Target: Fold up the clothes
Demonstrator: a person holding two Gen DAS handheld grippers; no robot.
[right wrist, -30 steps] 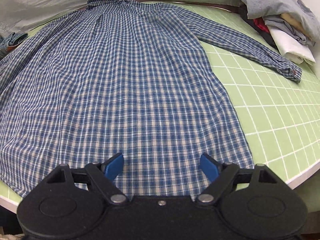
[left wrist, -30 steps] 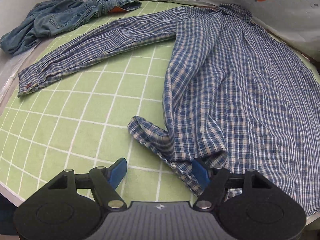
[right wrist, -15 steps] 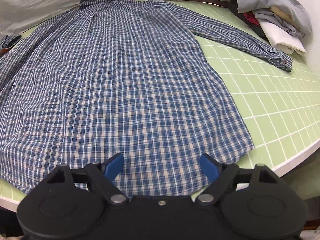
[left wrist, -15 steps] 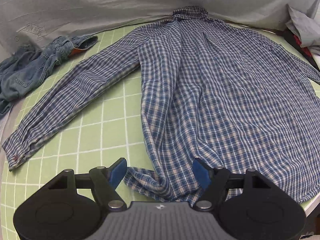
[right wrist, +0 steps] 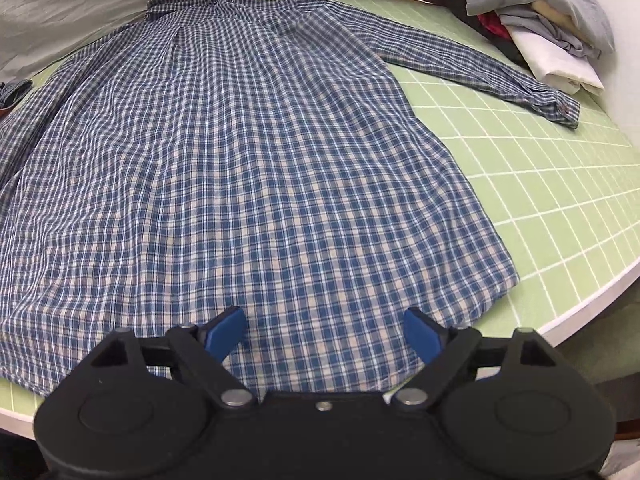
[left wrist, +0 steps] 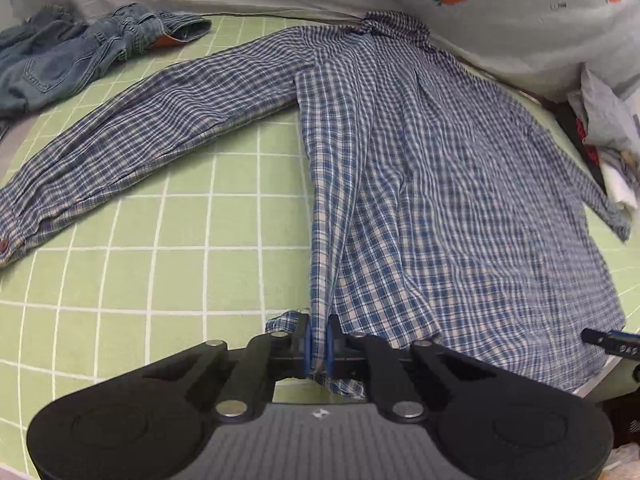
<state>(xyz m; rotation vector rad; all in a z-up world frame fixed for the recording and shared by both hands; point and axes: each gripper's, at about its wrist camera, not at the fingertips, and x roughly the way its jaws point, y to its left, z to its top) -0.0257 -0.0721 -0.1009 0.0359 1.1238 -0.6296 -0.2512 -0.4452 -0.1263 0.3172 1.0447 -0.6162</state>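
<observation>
A blue and white plaid shirt [left wrist: 440,184] lies back up on the green gridded mat [left wrist: 192,216], collar at the far side and both sleeves spread out. My left gripper [left wrist: 319,346] is shut on the shirt's bunched lower left hem corner, and the cloth rises taut from its blue pads. In the right wrist view the same plaid shirt [right wrist: 248,168] fills the middle. My right gripper [right wrist: 324,332] stands open just above the near hem, with nothing between its fingers. The tip of the right gripper [left wrist: 608,342] shows at the right edge of the left wrist view.
Crumpled blue jeans [left wrist: 68,52] lie at the far left of the mat. A pile of grey, white and red clothes [right wrist: 548,24] sits at the far right. A pale printed sheet [left wrist: 480,8] runs along the back. The table's white front edge [right wrist: 580,308] is near right.
My left gripper has gone from open to shut on the folded hem corner and swung its view toward the shirt. The right gripper has stayed open, shifting slightly along the hem.
</observation>
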